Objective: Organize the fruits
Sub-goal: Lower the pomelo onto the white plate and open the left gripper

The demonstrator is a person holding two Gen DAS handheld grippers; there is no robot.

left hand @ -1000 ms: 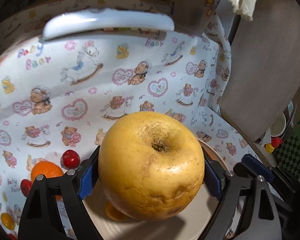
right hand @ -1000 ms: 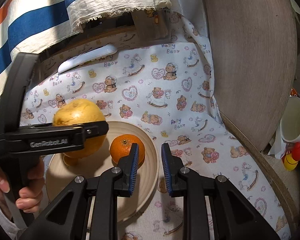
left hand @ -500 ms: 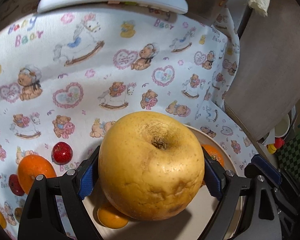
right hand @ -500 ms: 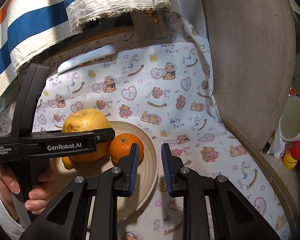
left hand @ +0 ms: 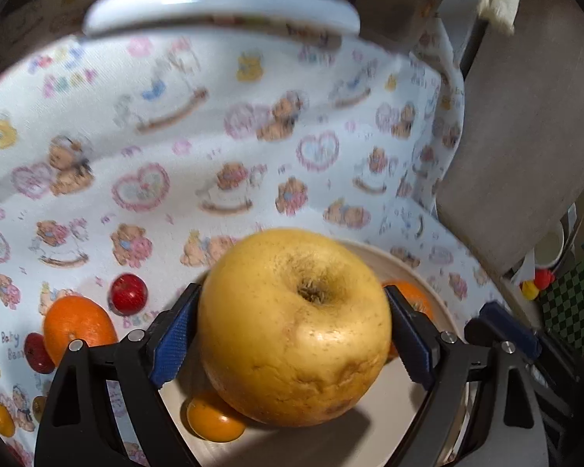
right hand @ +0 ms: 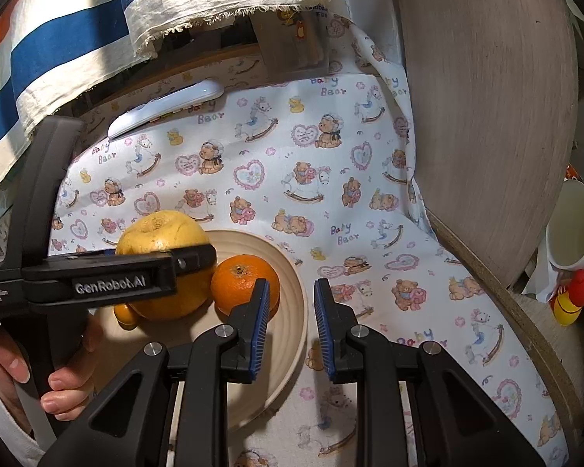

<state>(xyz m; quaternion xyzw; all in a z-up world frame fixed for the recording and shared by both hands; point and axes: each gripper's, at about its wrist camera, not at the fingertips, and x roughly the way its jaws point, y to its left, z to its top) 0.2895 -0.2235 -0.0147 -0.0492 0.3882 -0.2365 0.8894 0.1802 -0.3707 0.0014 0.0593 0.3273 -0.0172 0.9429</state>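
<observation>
Gripping a large yellow fruit (left hand: pixel 296 327) between its blue pads, the left tool (left hand: pixel 292 334) holds it over the cream bowl (right hand: pixel 292 284), where it sits against a small orange fruit (left hand: pixel 214 422) at the bowl's near side. An orange (right hand: pixel 245 284) lies in the bowl just beside it. The right tool (right hand: pixel 292 319) hangs above the bowl's right rim, closed to its narrowest with nothing between the pads. On the bear-print cloth (left hand: pixel 175 179) covering the surface, left of the bowl, lie another orange (left hand: pixel 78 327) and a small red fruit (left hand: pixel 128 294). A white remote (right hand: pixel 163 107) lies at the cloth's far edge.
</observation>
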